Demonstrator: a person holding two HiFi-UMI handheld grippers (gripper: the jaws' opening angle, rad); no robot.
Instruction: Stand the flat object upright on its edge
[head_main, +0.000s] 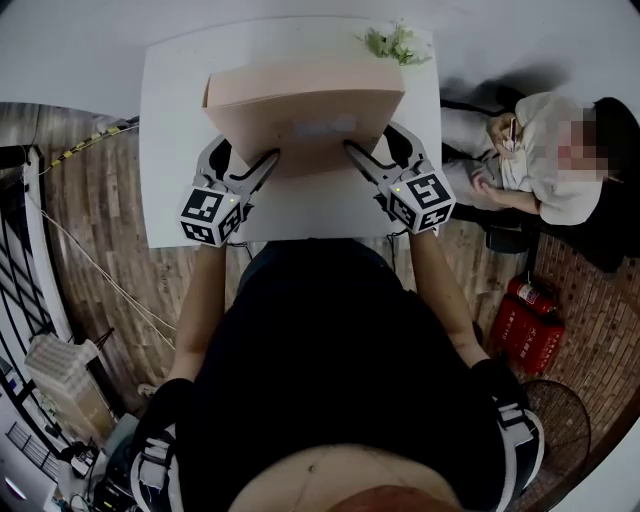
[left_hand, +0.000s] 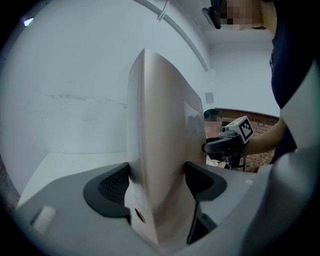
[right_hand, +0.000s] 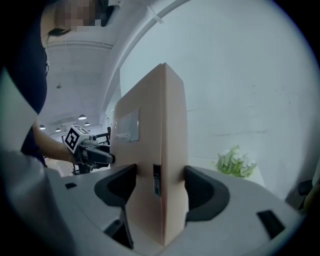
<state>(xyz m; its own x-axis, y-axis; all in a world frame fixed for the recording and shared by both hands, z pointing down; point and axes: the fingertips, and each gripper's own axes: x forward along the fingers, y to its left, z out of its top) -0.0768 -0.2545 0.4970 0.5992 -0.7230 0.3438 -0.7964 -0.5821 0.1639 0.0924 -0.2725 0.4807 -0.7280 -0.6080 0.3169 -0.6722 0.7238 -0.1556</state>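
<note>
The only container in front of me is the flat cardboard box (head_main: 305, 125), closed on every side I can see, so its contents are hidden. It carries 1 pale label (head_main: 325, 127) on the broad face turned toward the head camera. The box is over the white table (head_main: 180, 130), raised on a long edge and leaning, with its upper edge toward the far side. I cannot tell whether its lower edge touches the tabletop.

Both of my grippers are clamped on it. The left gripper (head_main: 245, 165) has the box's left end, with 1 pad pressed on each broad face (left_hand: 157, 182). The right gripper (head_main: 375, 150) grips the right end the same way (right_hand: 157, 187). Both forearms reach forward from the body, and the 2 grippers face each other across the box.

A small green plant (head_main: 395, 42) sits at the table's far right corner. The floor (head_main: 100, 220) is wood plank and the wall (left_hand: 75, 75) is plain white. A seated person (head_main: 545, 160) is just right of the table, with red fire extinguishers (head_main: 525, 320) nearby.
</note>
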